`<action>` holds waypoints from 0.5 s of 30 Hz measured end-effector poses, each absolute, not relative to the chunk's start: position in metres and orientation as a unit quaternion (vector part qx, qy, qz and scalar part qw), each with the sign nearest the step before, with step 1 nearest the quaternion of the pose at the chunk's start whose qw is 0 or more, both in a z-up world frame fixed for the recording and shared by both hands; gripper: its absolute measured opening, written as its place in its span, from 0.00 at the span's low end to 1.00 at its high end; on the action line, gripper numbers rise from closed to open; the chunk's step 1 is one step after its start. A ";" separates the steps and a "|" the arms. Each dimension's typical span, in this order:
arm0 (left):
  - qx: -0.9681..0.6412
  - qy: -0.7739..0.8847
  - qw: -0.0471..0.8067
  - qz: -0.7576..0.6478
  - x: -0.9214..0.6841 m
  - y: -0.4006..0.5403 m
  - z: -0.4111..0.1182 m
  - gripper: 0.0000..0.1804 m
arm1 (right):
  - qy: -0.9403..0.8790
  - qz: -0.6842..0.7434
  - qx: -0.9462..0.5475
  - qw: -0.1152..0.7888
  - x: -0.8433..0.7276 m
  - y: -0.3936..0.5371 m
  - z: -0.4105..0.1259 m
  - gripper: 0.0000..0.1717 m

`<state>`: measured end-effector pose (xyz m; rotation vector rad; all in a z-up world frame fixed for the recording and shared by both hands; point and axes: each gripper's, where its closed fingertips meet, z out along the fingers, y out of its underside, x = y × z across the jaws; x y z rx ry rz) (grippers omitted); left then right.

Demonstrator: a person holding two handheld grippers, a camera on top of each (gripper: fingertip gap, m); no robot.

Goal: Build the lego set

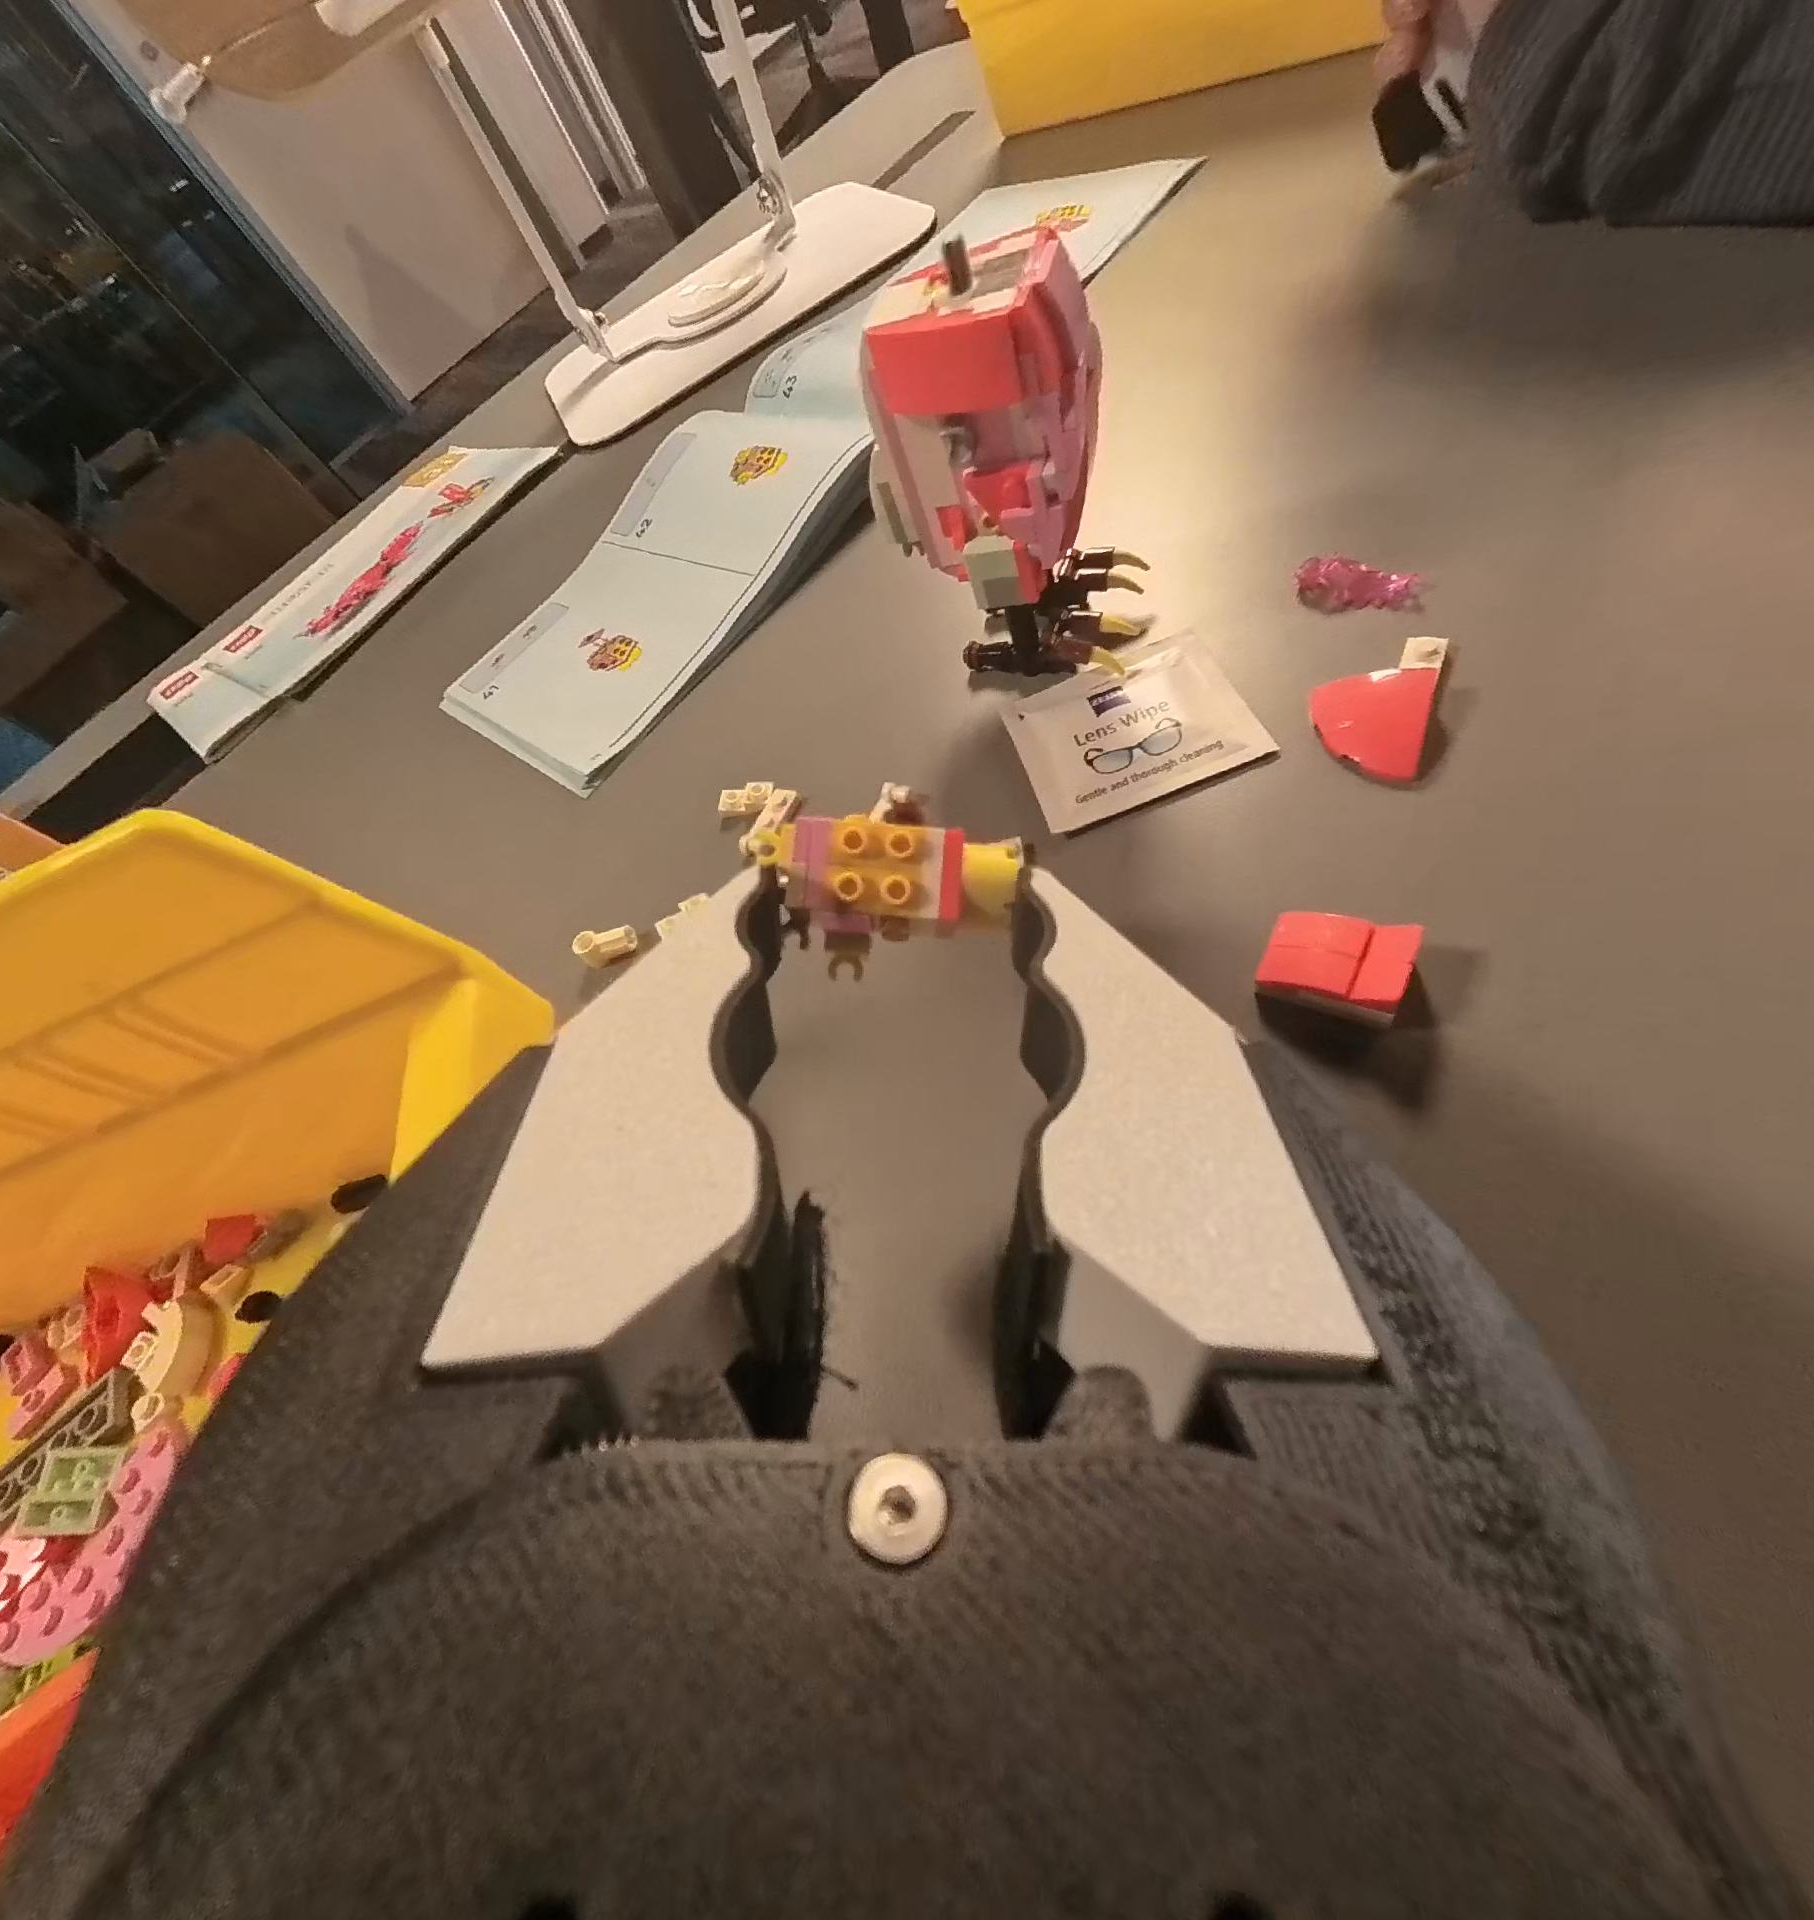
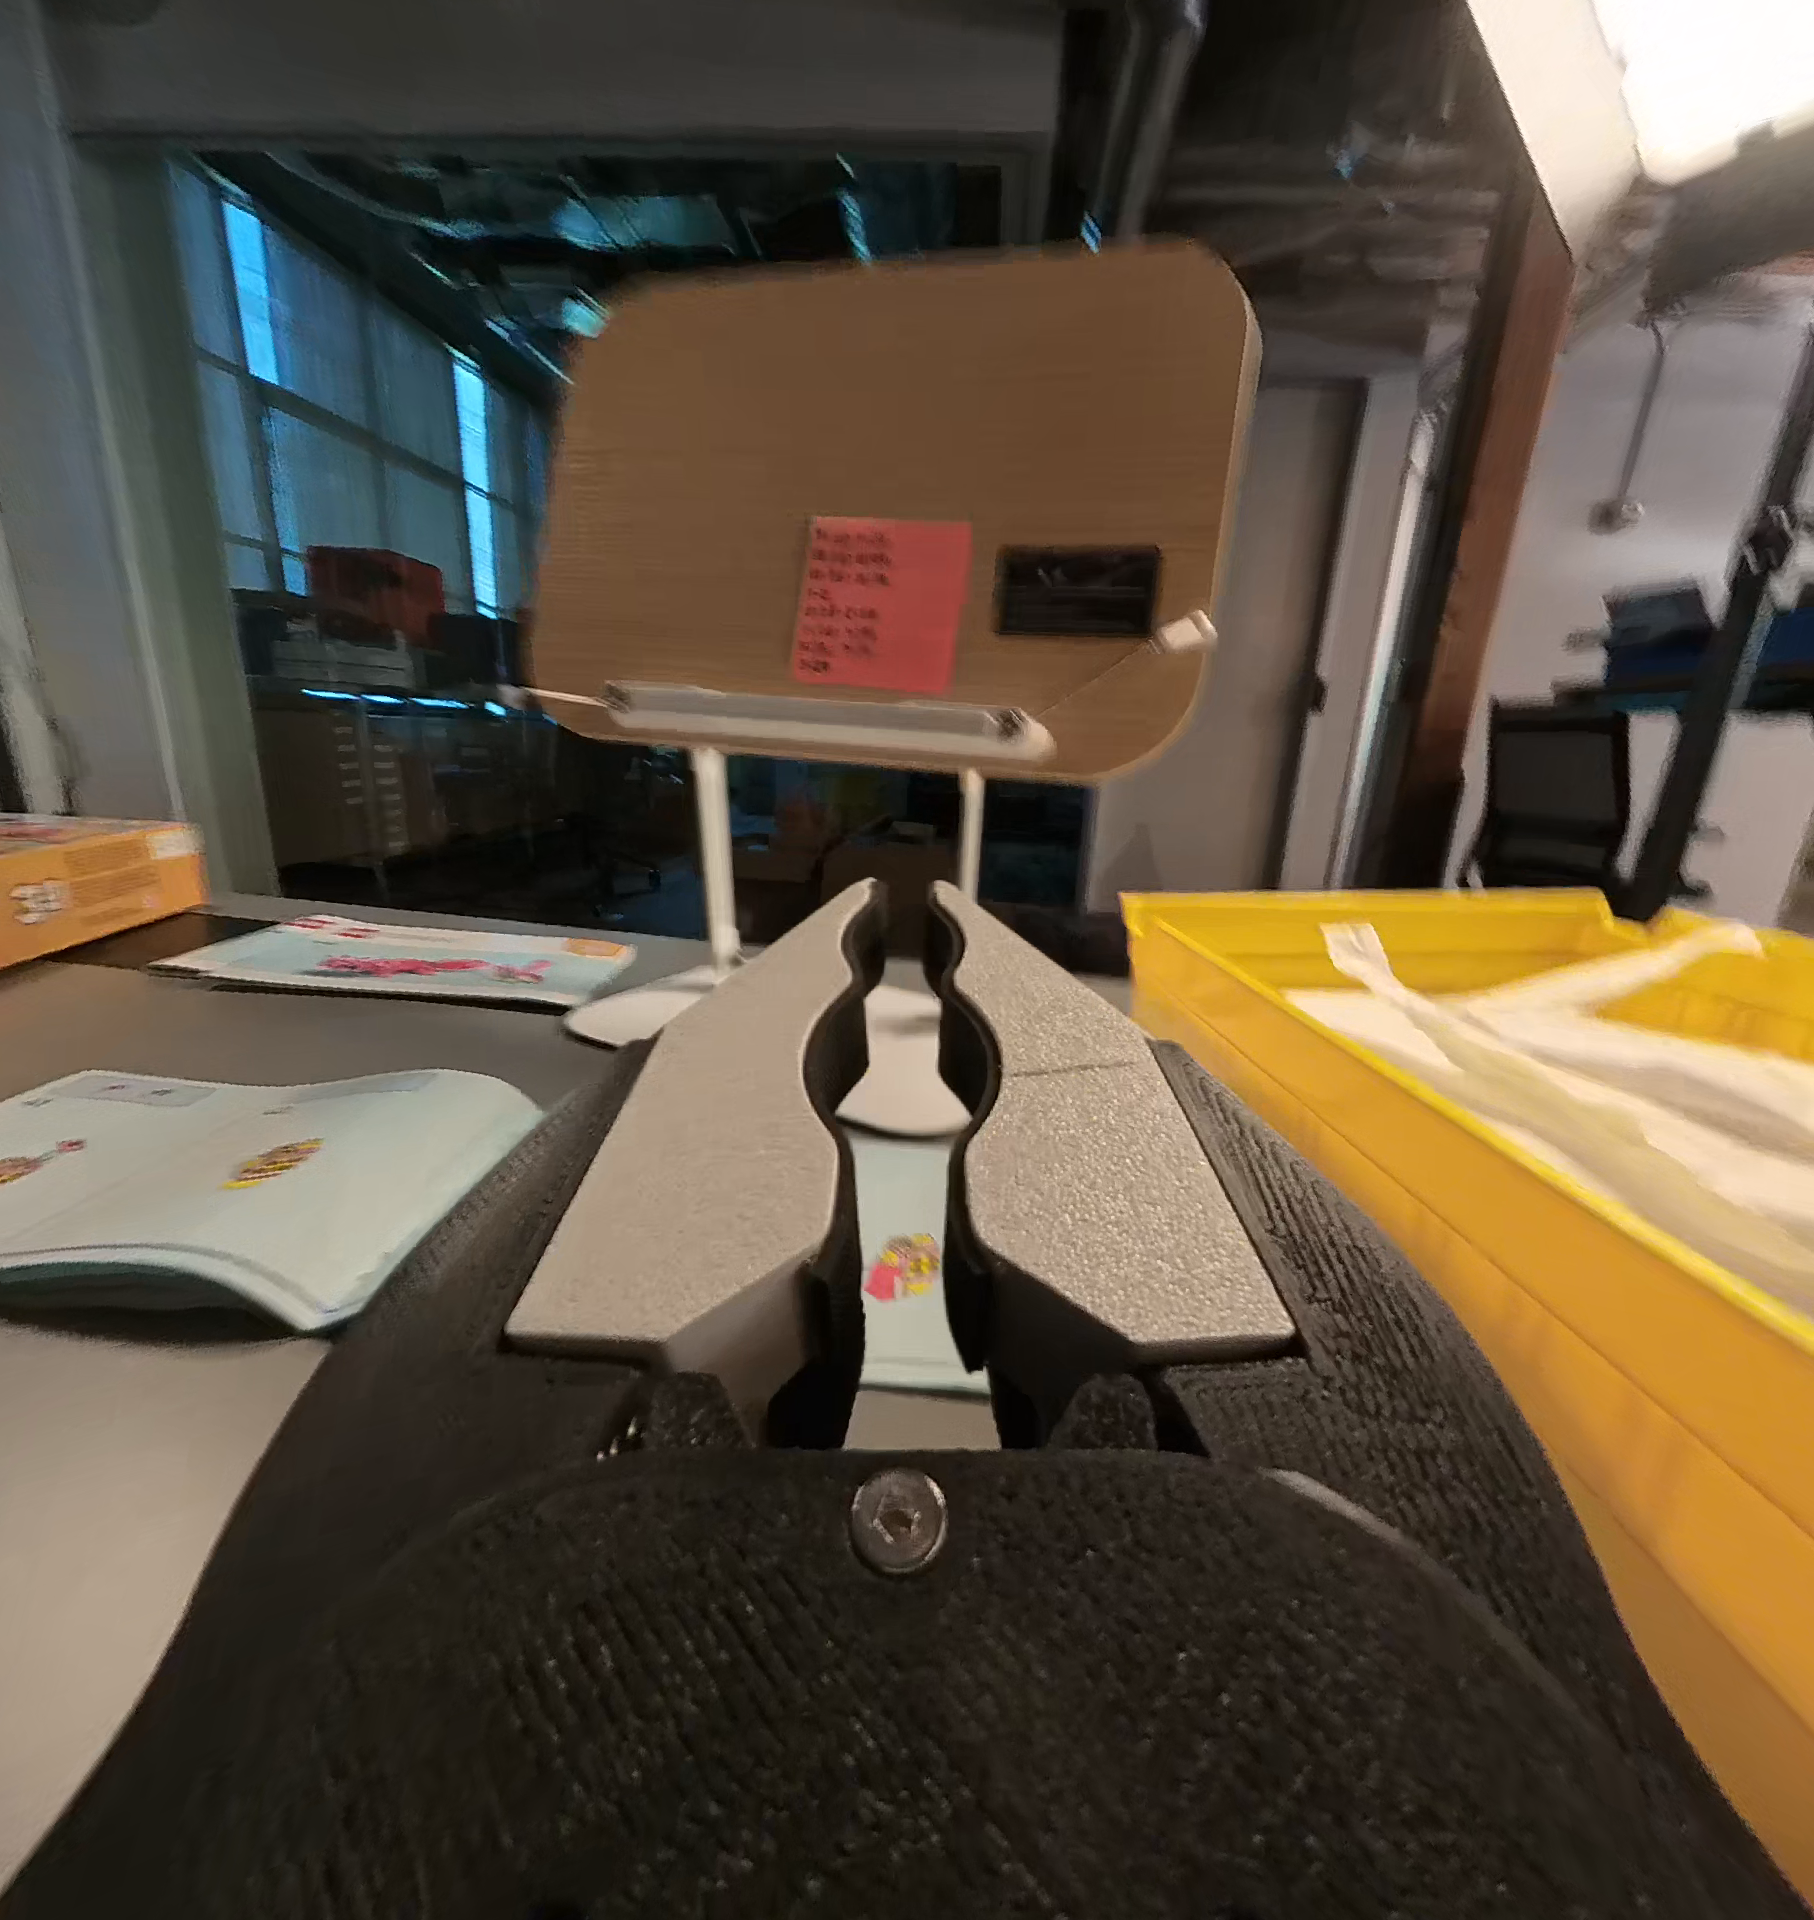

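Observation:
My left gripper (image 1: 892, 888) is shut on a small brick assembly (image 1: 882, 868) of yellow, pink and purple pieces. The assembly spans the gap between both fingertips and sits a little above the grey table (image 1: 1505, 416). A few small cream pieces (image 1: 604, 943) lie on the table just left of the left finger. My right gripper (image 2: 905, 899) hovers above the table with its fingertips a narrow gap apart and nothing between them. It points toward a wooden board on a white stand (image 2: 882, 499).
A pink and red brick model with dark claws (image 1: 976, 416) stands ahead, with a white wipe sachet (image 1: 1131, 738) and red pieces (image 1: 1339, 961) nearby. Open booklets (image 1: 654, 582) lie left. A yellow bin of loose bricks (image 1: 207, 997) is at my left, another yellow bin with plastic bags (image 2: 1505, 1091) at my right. There is about 35 cm between the tips of the two grippers.

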<state>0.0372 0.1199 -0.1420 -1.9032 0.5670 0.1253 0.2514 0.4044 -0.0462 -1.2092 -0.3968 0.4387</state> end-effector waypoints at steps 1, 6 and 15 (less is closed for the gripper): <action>-0.807 0.238 0.539 0.046 0.036 0.119 -0.144 0.24 | -0.199 0.205 -0.545 0.789 0.247 0.397 -0.041 0.04; -0.825 0.206 0.520 -0.076 0.047 0.107 -0.140 0.24 | -0.415 0.139 -0.360 0.824 0.183 0.296 -0.010 0.12; -0.850 0.207 0.445 -0.193 0.068 0.083 -0.127 0.24 | -0.735 0.153 -0.067 0.658 0.077 0.086 -0.095 0.30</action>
